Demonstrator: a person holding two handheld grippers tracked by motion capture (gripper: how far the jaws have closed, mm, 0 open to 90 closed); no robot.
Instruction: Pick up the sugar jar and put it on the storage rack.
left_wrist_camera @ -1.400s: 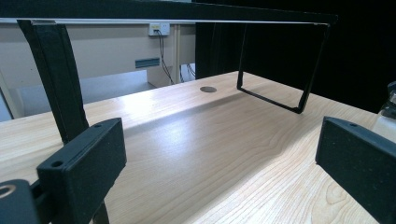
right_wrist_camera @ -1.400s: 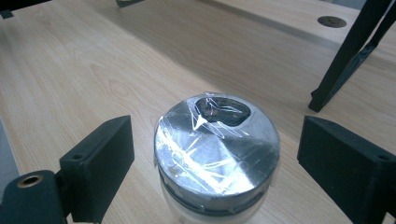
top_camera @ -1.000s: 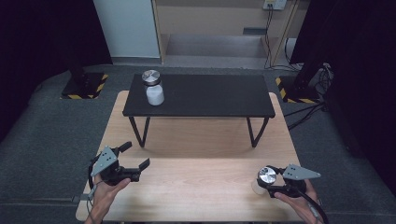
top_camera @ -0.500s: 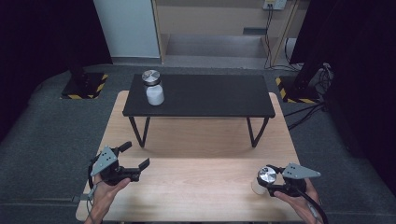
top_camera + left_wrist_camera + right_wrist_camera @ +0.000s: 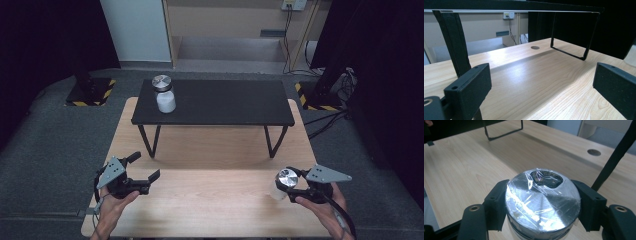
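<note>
right gripper (image 5: 292,187): we see its jaws clamped on the white jar (image 5: 280,186) with the silver lid (image 5: 542,200), near right corner of the wooden table (image 5: 210,210).
left gripper (image 5: 150,175): jaws spread wide, nothing between them, near left of the table.
step: we judge it's lifting the jar; we'd keep it upright, grip firm below the lid, raise it straight.
black shelf (image 5: 215,102): far, on the table.
second jar (image 5: 165,95): on the shelf's left end; likely the spot to match.

I see dim, dark surroundings; wooden table (image 5: 210,200) evenly lit; glare on jar's metal lid (image 5: 542,200); soft shelf (image 5: 215,102) shadow; frames sharp.
</note>
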